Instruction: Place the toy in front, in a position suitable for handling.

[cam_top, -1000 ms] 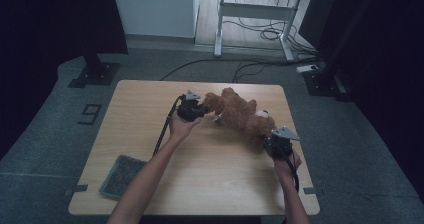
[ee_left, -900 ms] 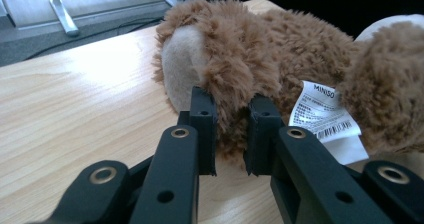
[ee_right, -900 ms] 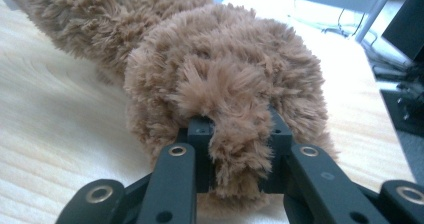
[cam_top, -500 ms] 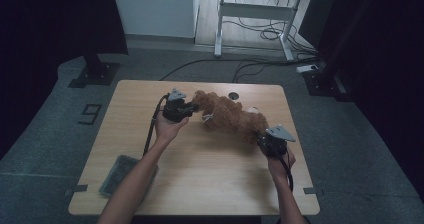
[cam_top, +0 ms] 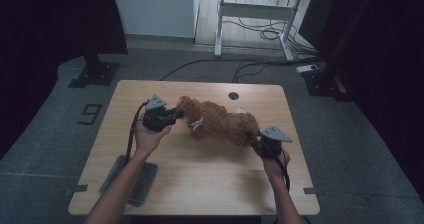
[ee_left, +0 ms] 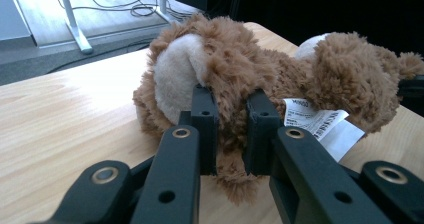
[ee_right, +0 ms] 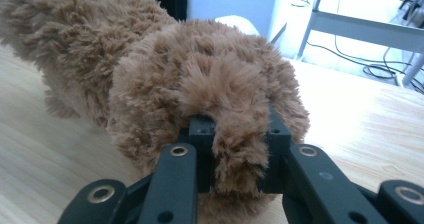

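**Brown plush toy stretched between my two claws on the table**

A light wooden table (cam_top: 200, 174) fills the middle of the high view, with grey floor around it. On the table lies a brown plush toy (cam_top: 220, 125), its long axis running from upper left to lower right, so it spans the gap between my hands. My left claw (cam_top: 176, 115) meets the toy's left end; my right claw (cam_top: 256, 140) meets its right end. Each claw is equally near its own end, and the toy lies between them, touching both.

In the left gripper view, my left claw (ee_left: 231, 129) is pinching a tuft of brown fur beside a pale, cream-coloured patch; the jaws are pressed close with fur between them. This view also brings out a white sewn-in label (ee_left: 320, 124) on the toy, seen from above as just a small pale fleck.

In the right gripper view, my right claw (ee_right: 239, 149) is pinching a rounded furry limb, jaws squeezed on either side of it.

A dark grey mat (cam_top: 131, 180) lies at the table's near left corner, well apart from the toy.
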### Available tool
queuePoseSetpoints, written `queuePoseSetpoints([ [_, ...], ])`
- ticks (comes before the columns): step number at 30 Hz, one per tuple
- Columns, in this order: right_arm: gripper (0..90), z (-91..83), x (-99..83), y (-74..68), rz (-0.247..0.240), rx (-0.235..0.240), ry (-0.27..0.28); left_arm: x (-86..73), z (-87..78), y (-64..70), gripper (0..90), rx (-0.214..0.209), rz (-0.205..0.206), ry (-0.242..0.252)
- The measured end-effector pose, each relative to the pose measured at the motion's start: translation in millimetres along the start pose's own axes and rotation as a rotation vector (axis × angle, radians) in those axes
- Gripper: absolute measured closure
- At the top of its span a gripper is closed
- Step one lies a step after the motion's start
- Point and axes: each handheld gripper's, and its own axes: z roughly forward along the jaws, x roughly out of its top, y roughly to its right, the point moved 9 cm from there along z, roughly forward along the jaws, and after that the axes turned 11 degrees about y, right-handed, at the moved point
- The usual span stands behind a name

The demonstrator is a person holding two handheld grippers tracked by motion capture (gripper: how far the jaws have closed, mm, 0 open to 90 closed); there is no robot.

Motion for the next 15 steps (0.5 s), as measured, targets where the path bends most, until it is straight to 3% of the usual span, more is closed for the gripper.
queuePoseSetpoints([
  [15,74.1,-10.6,6.3,-21.7,-0.017,0.09,0.029,-9.3,-43.9,11.9,78.3,-0.009,-0.005,0.036],
])
